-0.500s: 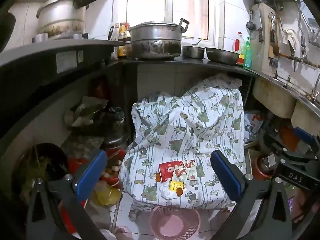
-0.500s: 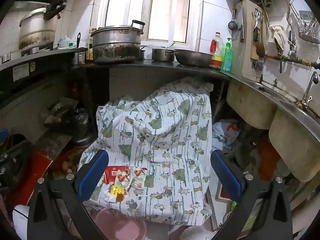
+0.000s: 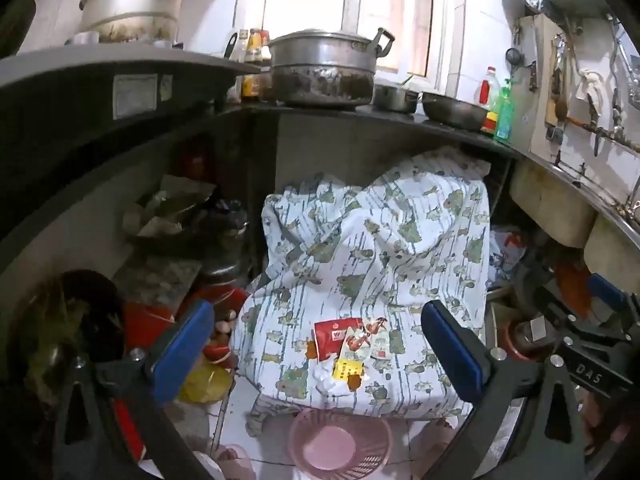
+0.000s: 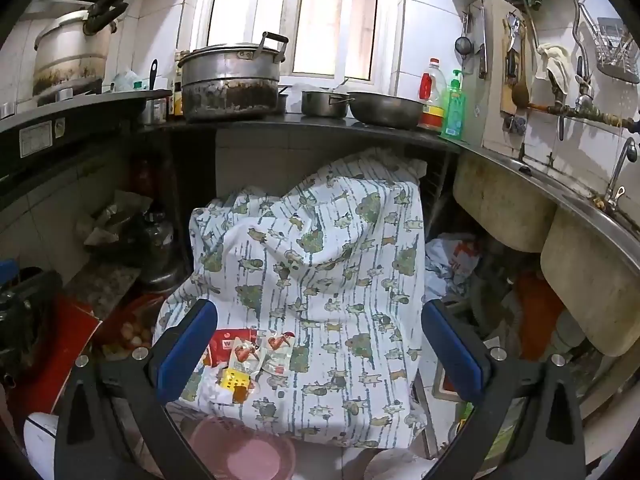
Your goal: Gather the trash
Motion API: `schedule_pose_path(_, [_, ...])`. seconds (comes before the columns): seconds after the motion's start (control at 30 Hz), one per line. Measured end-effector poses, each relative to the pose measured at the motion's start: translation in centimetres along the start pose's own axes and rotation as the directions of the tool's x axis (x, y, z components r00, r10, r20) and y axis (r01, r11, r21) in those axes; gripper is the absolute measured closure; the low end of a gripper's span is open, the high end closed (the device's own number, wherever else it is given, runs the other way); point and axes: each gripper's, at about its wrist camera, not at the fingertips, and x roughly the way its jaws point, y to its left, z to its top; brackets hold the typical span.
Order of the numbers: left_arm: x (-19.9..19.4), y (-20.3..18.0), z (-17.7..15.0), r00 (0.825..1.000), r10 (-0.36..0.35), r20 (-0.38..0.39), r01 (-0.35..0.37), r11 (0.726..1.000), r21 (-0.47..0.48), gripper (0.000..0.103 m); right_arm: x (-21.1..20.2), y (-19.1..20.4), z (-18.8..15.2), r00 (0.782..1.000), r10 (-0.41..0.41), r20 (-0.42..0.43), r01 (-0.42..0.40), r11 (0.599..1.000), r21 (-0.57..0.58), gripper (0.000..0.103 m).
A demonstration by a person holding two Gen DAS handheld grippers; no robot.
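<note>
A small heap of trash lies on a cloth-covered surface (image 3: 372, 264): a red wrapper (image 3: 331, 335), a pale snack packet printed with red (image 3: 366, 342), a yellow scrap (image 3: 347, 369) and crumpled white paper (image 3: 326, 380). The same red wrapper (image 4: 224, 344), snack packets (image 4: 264, 354) and yellow scrap (image 4: 236, 379) show in the right wrist view. A pink basket (image 3: 340, 444) stands on the floor just below the heap. My left gripper (image 3: 320, 354) hangs open in front of the heap, holding nothing. My right gripper (image 4: 320, 350) is open too, with the heap by its left finger.
A dark counter (image 3: 400, 118) above carries a large pot (image 3: 324, 68), pans and bottles. A sink underside (image 4: 504, 208) hangs at the right. Red tubs, eggs (image 3: 222, 328) and a yellow bag (image 3: 208, 384) crowd the floor at left. The other gripper (image 3: 592, 344) shows at right.
Both views have shifted only slightly; the trash heap sits a little higher and nearer in the left wrist view. Both grippers stay open.
</note>
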Motion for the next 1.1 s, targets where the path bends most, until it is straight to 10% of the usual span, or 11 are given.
schedule_pose_path(1.1, [0.3, 1.1, 0.0, 0.996, 0.088, 0.015, -0.088, 0.996, -0.001, 0.000, -0.4, -0.4, -0.3, 1.000, -0.009, 0.010, 0.009, 1.000, 0.001, 0.000])
